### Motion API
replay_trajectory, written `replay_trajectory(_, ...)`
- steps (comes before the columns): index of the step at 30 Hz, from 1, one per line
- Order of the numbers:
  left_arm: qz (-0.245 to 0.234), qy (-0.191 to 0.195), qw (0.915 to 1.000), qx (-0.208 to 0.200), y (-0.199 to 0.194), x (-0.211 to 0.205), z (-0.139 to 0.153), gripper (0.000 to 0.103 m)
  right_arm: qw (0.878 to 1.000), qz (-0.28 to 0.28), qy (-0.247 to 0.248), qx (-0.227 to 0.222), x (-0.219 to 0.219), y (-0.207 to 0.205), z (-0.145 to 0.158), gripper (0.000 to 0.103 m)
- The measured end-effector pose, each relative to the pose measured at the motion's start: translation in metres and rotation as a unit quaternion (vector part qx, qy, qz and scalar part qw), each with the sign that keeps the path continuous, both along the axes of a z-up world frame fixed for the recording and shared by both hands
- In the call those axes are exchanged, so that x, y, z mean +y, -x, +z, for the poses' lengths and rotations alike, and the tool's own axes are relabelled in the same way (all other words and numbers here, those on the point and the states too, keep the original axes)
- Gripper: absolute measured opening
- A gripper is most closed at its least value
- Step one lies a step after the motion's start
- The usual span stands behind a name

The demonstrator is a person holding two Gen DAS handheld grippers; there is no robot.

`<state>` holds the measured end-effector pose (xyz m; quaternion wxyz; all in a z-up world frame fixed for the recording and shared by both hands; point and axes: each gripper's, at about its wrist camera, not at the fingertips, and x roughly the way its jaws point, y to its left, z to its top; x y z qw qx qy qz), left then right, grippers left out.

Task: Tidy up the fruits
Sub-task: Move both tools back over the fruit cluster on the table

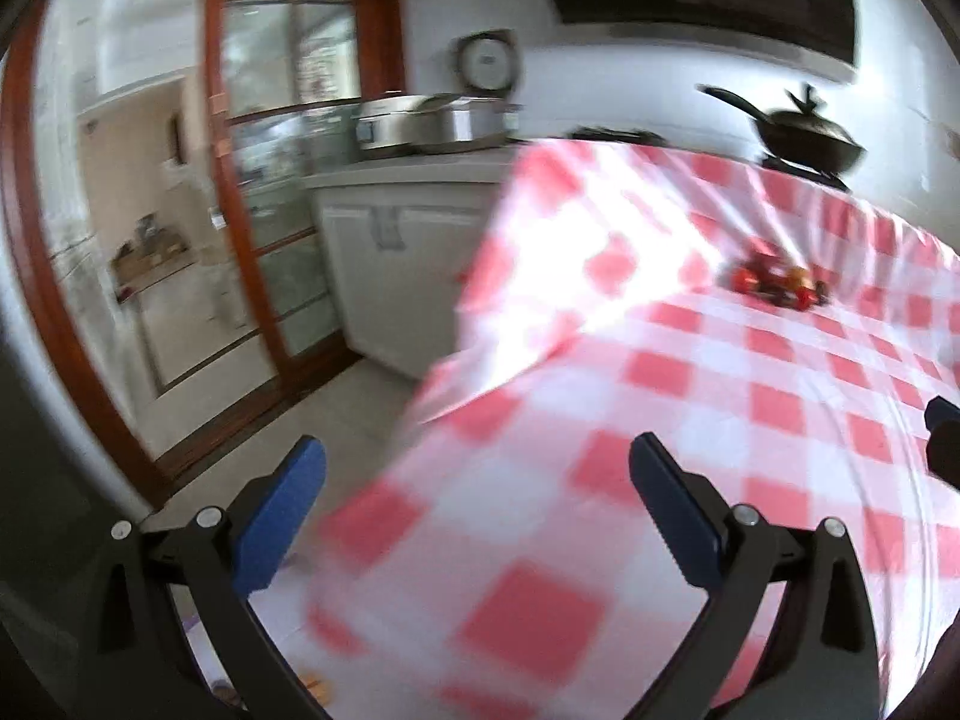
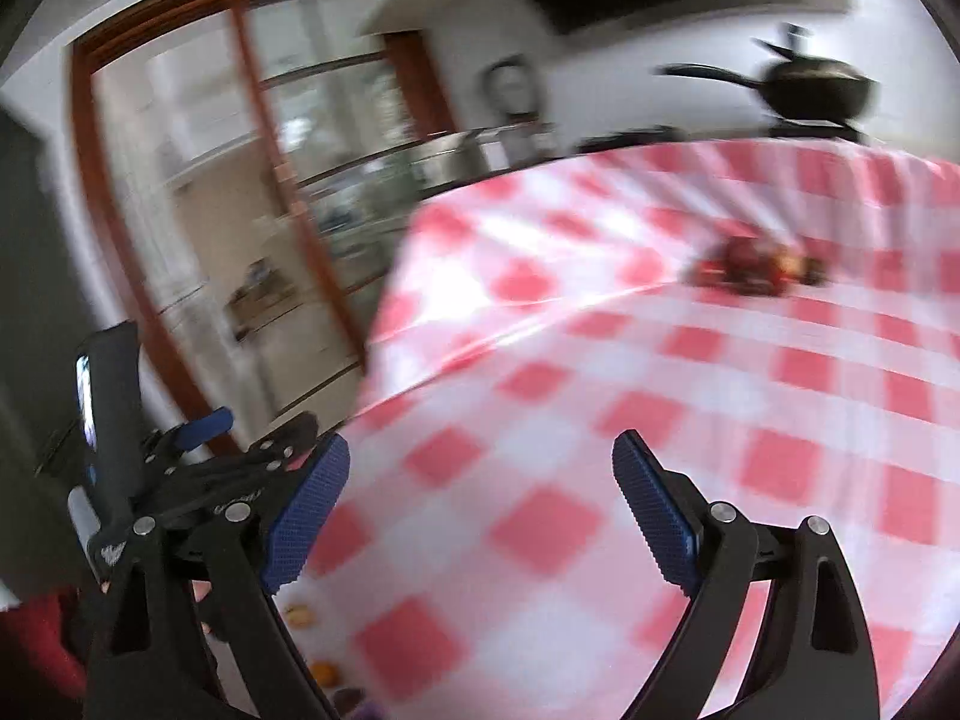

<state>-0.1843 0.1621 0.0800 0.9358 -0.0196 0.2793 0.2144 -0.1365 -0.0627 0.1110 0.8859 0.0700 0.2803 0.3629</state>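
Counted two grippers, one in each hand. Found the left gripper (image 1: pixel 477 444) with its two blue-padded fingers spread wide apart and nothing between them, only cloth beneath. Found the right gripper (image 2: pixel 480 441) likewise splayed wide and empty, just beside the left one, which showed at the left edge of the right wrist view. Glimpsed one red sleeve (image 2: pixel 30 648) behind them.

Saw one table, covered to its edges by one red-and-white checked tablecloth (image 1: pixel 690 396), draped over the left edge and rucked into ridges toward the far left corner.

Spotted one pile of fruits (image 1: pixel 774 282) toward the far edge of the table, well apart from both grippers: mostly red pieces with at least one orange. Could not count the pieces through the blur.

Made out three more small fruits (image 2: pixel 298 613) at the near edge, below the right gripper's left finger: two orange, one dark purple. Could not tell whether they touched.

Beyond the far edge, noted one black lidded pan (image 1: pixel 810 138) with one long handle, one metal pot (image 1: pixel 432 123) on a white counter (image 1: pixel 396 171), and one round object (image 1: pixel 486 63) against the wall. Noted one wood-framed glass door (image 1: pixel 264 192) at left.
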Motion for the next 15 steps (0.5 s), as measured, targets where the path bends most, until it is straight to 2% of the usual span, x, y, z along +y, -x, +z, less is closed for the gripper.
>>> replay_trajectory(5, -0.063, 0.006, 0.9977, 0.023, -0.083, -0.048, -0.007, 0.101, 0.996, -0.083, 0.002, 0.028, -0.043, -0.05, -0.004, 0.087)
replay_trajectory(7, -0.073, 0.017, 0.9967, 0.033, -0.112, -0.058, -0.012, 0.101, 0.993, -0.112, 0.005, 0.033, -0.057, -0.066, -0.013, 0.087)
replay_trajectory(11, -0.078, 0.063, 0.9938, 0.048, -0.18, -0.08, -0.027, 0.101, 0.985, -0.166, 0.0, 0.049, -0.088, -0.096, -0.028, 0.087)
replay_trajectory(15, -0.075, 0.088, 0.9928, 0.033, -0.223, -0.098, -0.033, 0.101, 0.974, -0.219, -0.013, 0.065, -0.113, -0.118, -0.046, 0.087)
